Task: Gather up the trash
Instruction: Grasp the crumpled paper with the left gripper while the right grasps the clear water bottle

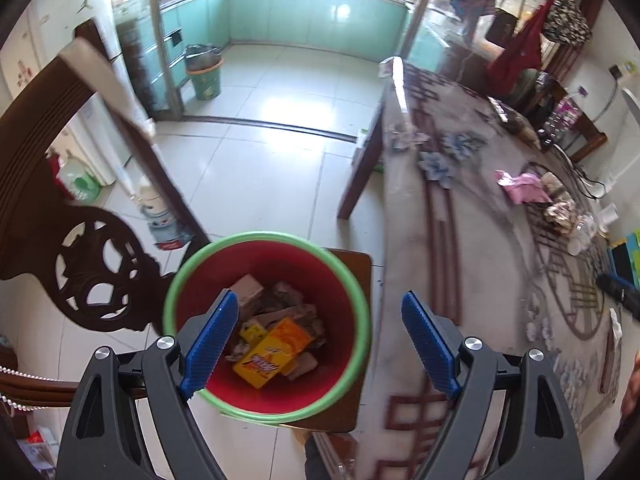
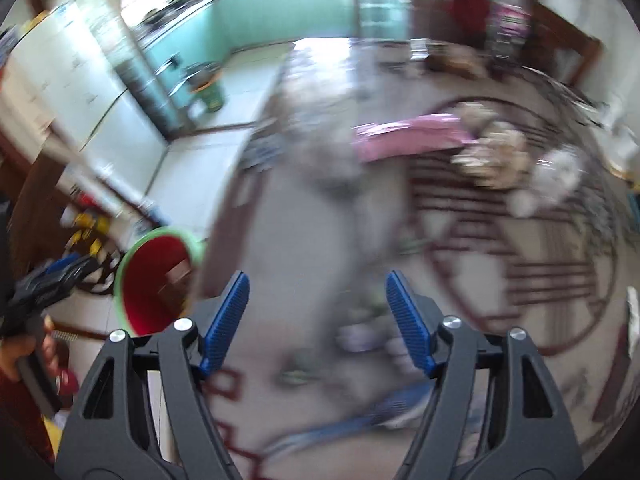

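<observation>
Over red bin (image 1: 276, 280): left gripper (image 1: 320, 336) spread wide, empty, yellow packet (image 1: 264, 360) inside. Above table (image 2: 304, 240): right gripper (image 2: 318, 320) wide, empty; pink wrapper (image 2: 412, 140) at one o'clock, bin at nine.

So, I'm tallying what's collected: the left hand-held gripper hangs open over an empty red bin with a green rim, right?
Not empty. The left wrist view shows the red bin already holding trash, including a yellow packet and a cardboard box. The left hand-held gripper does hang open above it.
</observation>
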Demonstrator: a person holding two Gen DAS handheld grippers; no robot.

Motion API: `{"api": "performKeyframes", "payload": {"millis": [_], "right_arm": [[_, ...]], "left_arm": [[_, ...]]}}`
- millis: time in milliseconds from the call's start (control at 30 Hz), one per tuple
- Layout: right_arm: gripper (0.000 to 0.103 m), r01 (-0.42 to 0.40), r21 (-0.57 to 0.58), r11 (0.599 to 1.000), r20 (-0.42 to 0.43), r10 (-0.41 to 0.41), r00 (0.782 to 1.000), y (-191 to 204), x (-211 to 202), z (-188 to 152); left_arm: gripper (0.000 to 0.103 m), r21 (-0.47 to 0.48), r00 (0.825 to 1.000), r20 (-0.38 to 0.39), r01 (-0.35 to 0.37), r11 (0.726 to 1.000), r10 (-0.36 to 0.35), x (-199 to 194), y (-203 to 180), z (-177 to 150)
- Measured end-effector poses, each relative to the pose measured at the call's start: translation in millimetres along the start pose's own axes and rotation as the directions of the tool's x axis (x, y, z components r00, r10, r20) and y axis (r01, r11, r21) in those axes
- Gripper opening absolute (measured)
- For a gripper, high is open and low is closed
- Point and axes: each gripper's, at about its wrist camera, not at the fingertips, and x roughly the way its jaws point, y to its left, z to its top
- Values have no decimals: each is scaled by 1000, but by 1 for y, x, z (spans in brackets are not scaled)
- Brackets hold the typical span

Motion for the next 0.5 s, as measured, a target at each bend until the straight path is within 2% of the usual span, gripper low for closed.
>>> {"api": "performKeyframes", "payload": {"millis": [33,100,167,267,333,467,500], "right_arm": [[84,28,34,999,24,-29,999,-23,-5,6],[87,86,132,987,69,-96,993,-78,-12,23],[87,126,247,961,72,-148,986,-131,-8,40],[87,183,393,901,48,-219,975,-203,12,62],[88,230,489,841,8,-268,963,-247,36,71],[89,222,628,746,-97,-208,973,-301,89,74],[90,220,633,742,-108,-197,975,-305,98,74]], "left_arm": [[80,12,1000,4,10,1000,-10,-1,-13,0],[80,33,999,9,31,999,-31,-2,-39,1],[80,53,998,10,58,997,-58,-4,-72,1],[80,76,995,9,98,992,-99,-6,-121,2],[80,85,992,7,125,989,-126,-7,-153,3],[80,97,987,8,160,982,-161,-8,-215,8],[80,100,986,7,166,981,-167,-5,-230,10]]}}
